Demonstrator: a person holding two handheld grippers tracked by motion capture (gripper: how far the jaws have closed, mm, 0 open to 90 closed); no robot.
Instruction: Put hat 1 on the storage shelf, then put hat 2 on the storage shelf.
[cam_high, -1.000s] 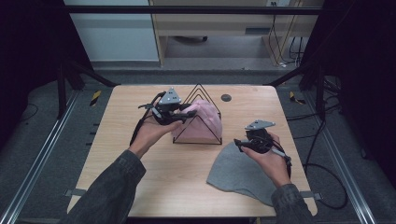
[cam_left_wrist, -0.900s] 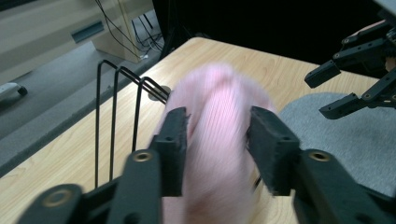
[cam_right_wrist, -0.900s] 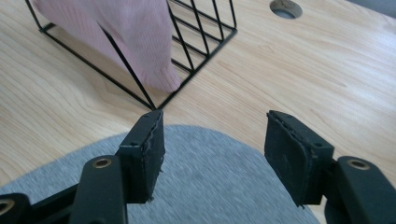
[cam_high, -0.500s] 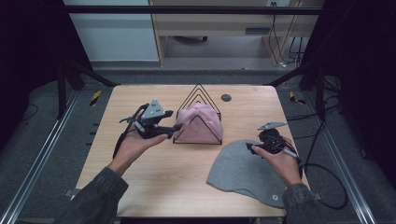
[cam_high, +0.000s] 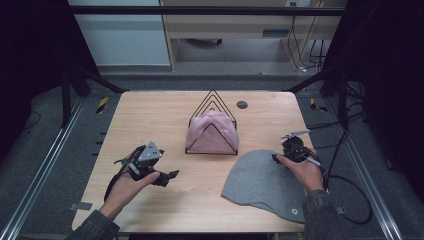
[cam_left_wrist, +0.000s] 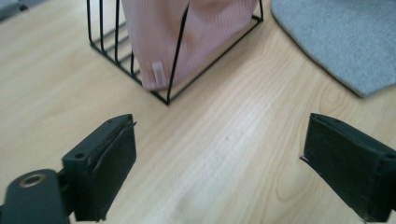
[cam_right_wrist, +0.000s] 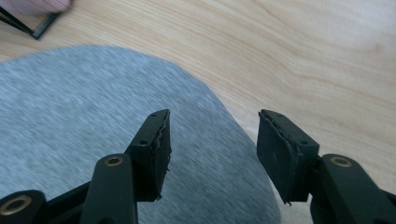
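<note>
A pink knit hat sits inside a black wire rack at the table's middle. A grey knit hat lies flat at the front right. My left gripper hovers at the front left, open and holding nothing. In the left gripper view the left gripper points at the rack's corner, with the pink hat and the grey hat beyond it. My right gripper is at the grey hat's far right edge. In the right gripper view the right gripper stands open over the grey hat's rim.
A small dark round disc lies at the back of the wooden table, behind the rack. A black cable trails off the right side. Metal frame rails run along both sides of the table.
My left gripper has drawn back from the rack to the front left of the table. My right gripper has shifted slightly right along the grey hat's edge.
</note>
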